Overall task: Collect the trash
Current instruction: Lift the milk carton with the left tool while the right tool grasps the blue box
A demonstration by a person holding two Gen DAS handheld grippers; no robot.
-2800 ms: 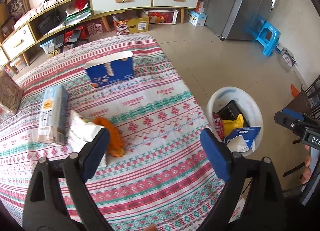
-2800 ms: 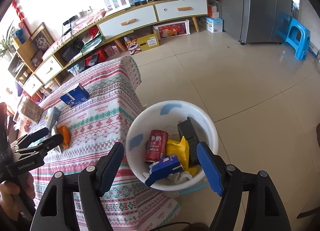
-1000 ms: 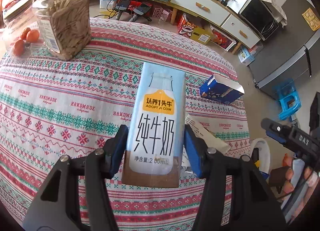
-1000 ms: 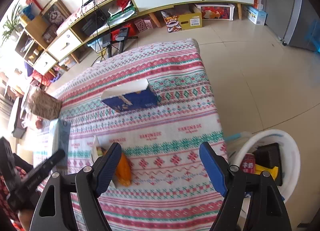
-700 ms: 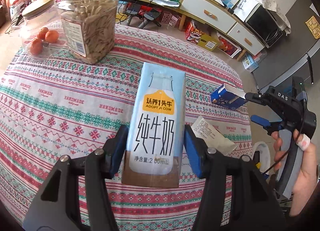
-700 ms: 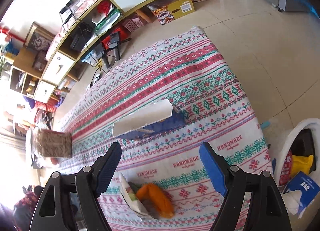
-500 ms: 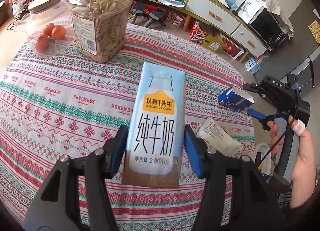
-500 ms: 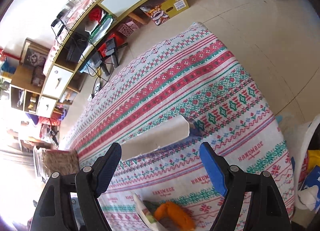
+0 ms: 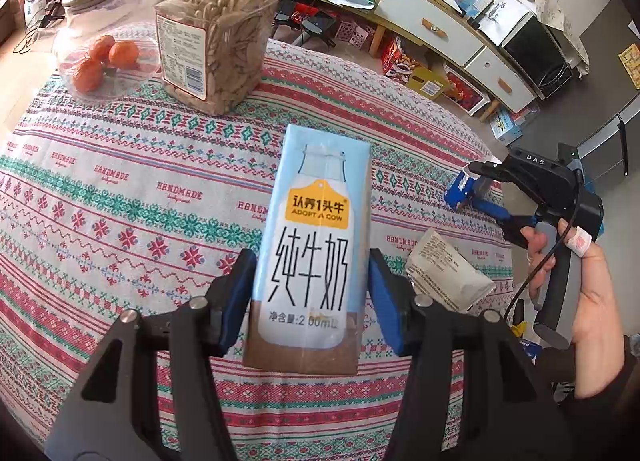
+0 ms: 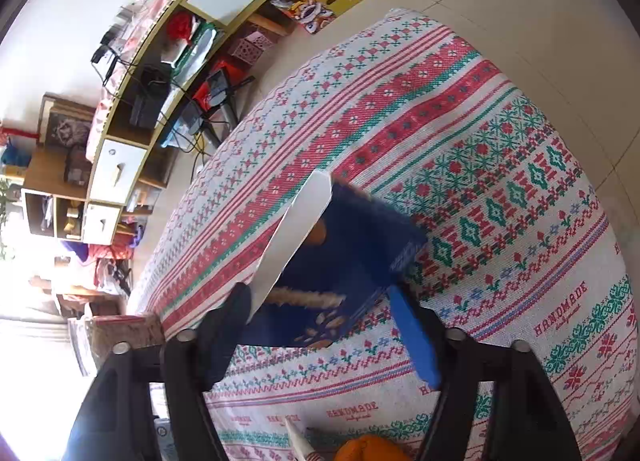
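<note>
Milk carton: pale blue with a brown base, a printed white bottle and a yellow label, upright, clamped at its lower sides above the patterned tablecloth. Blue box: dark blue, white open flap, tilted, resting on the cloth. White wrapper lying flat beside the carton.
</note>
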